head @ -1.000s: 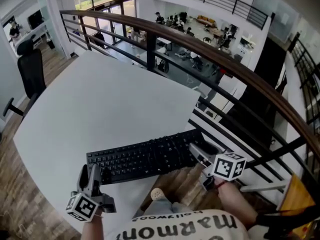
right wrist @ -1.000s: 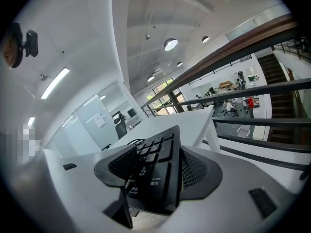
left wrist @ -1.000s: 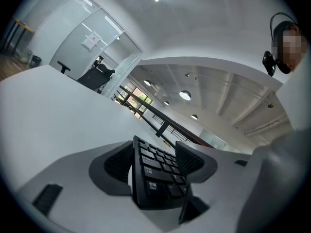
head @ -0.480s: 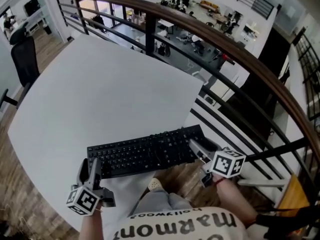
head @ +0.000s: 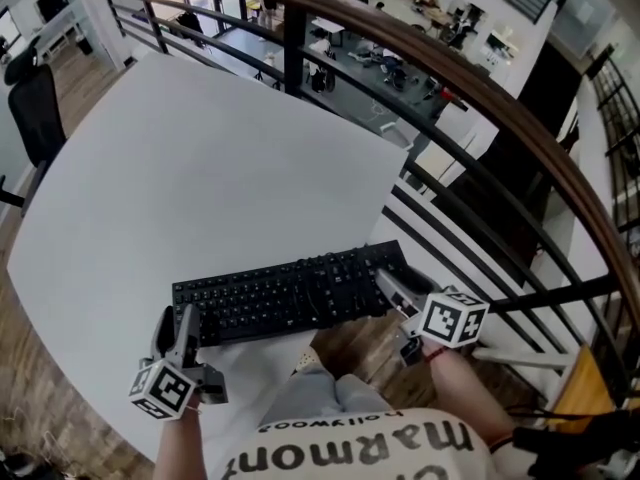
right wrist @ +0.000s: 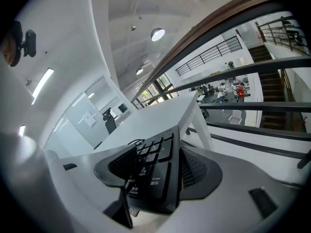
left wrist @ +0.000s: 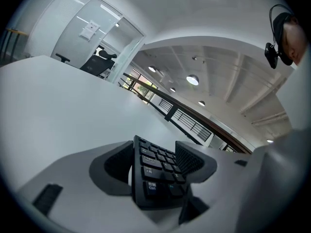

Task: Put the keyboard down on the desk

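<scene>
A black keyboard point(head: 290, 296) hangs lengthwise at the near edge of the white desk point(head: 200, 168), held by both ends. My left gripper point(head: 184, 330) is shut on its left end, which lies over the desk's near corner. My right gripper point(head: 393, 290) is shut on its right end, which juts past the desk edge over the floor. In the left gripper view the keyboard point(left wrist: 156, 171) sits edge-up between the jaws of the left gripper point(left wrist: 153, 161). The right gripper view shows the keyboard's point(right wrist: 154, 171) Enter-key end pinched in the right gripper point(right wrist: 158, 168). Whether the keyboard touches the desk I cannot tell.
A dark handrail with black bars point(head: 480, 98) runs past the desk's far and right sides, with a lower floor beyond it. A black office chair point(head: 35, 108) stands at the far left. Wooden floor point(head: 365, 343) and the person's shoe point(head: 308, 364) show under the keyboard.
Both grippers keep their hold on the keyboard's ends. The keyboard has crept slightly forward over the desk while the head view tilted down a little.
</scene>
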`<state>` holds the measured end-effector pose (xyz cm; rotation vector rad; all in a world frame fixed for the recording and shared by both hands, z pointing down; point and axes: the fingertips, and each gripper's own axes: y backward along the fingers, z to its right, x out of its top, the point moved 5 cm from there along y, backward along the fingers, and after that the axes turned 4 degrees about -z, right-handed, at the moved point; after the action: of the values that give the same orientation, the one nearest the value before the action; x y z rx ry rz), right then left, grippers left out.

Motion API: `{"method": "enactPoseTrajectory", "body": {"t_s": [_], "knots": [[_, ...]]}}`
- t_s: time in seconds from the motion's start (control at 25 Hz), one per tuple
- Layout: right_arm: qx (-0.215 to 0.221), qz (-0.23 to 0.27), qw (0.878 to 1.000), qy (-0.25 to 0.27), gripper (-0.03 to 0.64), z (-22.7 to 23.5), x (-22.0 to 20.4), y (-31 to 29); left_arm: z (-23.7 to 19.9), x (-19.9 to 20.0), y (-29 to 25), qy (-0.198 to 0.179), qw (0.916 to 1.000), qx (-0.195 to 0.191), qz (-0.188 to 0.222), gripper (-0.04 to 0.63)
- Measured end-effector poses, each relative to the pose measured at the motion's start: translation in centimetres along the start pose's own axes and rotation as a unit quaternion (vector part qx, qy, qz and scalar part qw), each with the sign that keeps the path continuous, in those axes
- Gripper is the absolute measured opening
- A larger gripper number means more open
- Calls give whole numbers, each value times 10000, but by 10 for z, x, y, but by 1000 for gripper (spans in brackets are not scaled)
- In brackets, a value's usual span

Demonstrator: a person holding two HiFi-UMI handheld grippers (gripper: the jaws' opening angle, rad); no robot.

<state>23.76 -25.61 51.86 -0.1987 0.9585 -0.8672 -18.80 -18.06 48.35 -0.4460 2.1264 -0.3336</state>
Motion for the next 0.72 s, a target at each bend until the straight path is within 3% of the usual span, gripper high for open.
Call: {"method": "enactPoseTrajectory", "body": {"t_s": [0.72], "knots": [[-188, -438, 9988, -126, 272, 5, -4, -27, -22, -4, -18, 227, 9990, 148, -346, 261]]}}
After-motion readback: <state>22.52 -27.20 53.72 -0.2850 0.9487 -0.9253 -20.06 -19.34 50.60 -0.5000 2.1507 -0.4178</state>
